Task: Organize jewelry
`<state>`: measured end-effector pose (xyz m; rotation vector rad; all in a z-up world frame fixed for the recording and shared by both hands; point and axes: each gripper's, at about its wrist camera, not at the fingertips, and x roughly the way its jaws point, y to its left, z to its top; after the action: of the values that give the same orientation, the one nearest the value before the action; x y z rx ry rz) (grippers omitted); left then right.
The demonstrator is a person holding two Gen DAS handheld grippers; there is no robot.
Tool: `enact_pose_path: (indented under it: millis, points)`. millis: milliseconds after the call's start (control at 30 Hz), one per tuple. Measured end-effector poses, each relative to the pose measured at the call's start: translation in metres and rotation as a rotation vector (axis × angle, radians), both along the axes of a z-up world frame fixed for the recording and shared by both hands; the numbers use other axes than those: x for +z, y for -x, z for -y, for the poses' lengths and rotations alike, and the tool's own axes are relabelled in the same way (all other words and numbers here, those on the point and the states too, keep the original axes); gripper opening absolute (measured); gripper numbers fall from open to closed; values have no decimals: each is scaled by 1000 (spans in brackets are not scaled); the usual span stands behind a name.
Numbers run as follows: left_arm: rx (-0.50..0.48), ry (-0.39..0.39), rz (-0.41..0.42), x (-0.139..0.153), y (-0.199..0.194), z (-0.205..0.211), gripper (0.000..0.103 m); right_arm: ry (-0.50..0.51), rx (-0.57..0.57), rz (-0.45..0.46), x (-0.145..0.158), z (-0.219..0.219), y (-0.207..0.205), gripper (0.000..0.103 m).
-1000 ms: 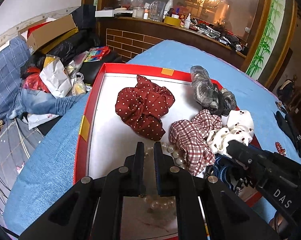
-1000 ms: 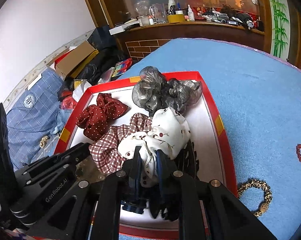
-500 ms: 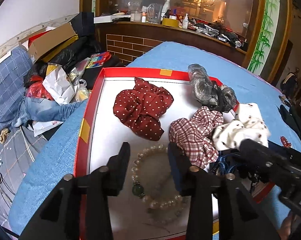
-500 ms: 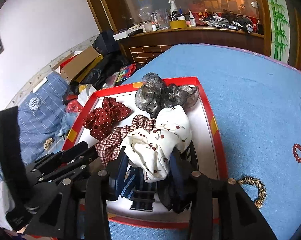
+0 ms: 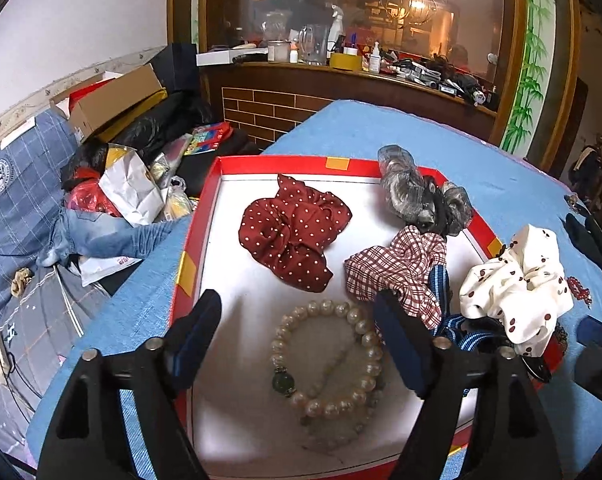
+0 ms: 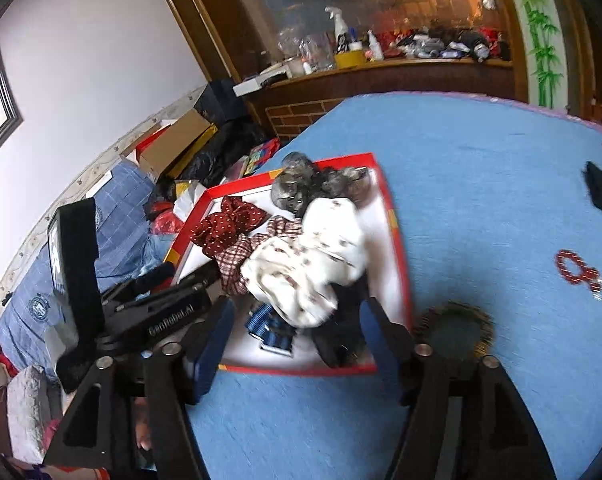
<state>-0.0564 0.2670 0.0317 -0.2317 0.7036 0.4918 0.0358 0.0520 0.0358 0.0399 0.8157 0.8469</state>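
The left tool (image 5: pixel 299 336) stands wide, its jaws having just been opening, and the pearl bracelet (image 5: pixel 328 364) lies loose between them on the white floor of the red tray (image 5: pixel 197 216), touched by neither pad. The right tool (image 6: pixel 297 338) is wide too, jaws likewise just opened, and nothing is gripped; the white cherry-print scrunchie (image 6: pixel 307 256) lies ahead of it, heaped on the plaid scrunchie (image 6: pixel 237 258) near the tray's right side.

The step in hand looks like release and clearing away. To do it well, I would lift each tool straight back from the tray so no pad drags a bead or snags cloth, and check that the white scrunchie's edge, which seems to overhang the right rim in the left view, settles inside.

The bracelet lies flat as a slightly stretched loop; its long axis runs roughly from the near edge of the tray toward the far edge, leaning a little left at the top, with the dark green bead (image 5: pixel 283 381) on the near-left part. A second strand seems to cross inside the loop, though I cannot tell if it is doubled.

Left to gather on the blue bed cover (image 6: pixel 481 200): the leopard hair tie (image 6: pixel 455 330) just beside the tray and the red bead bracelet (image 6: pixel 577 270) well apart
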Motion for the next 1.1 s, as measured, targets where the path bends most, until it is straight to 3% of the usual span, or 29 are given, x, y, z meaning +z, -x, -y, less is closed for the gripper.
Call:
enact_pose_path:
  millis: [200,433,567,800,1100]
  points:
    - [15,-32,-8,4,11,20,91,15,-38,88,6,34,17,86]
    - [-3,-83,0,10,28,54,92,13,-57,78,5,58,22,90]
    - [5,-125,44,19,48,76,102,16,-89,79,5,72,23,92]
    - [49,-222,35,25,69,104,103,44,-115,78,-1,97,33,94]
    - [-28,-214,58,30,80,115,103,118,-138,131,-14,116,54,94]
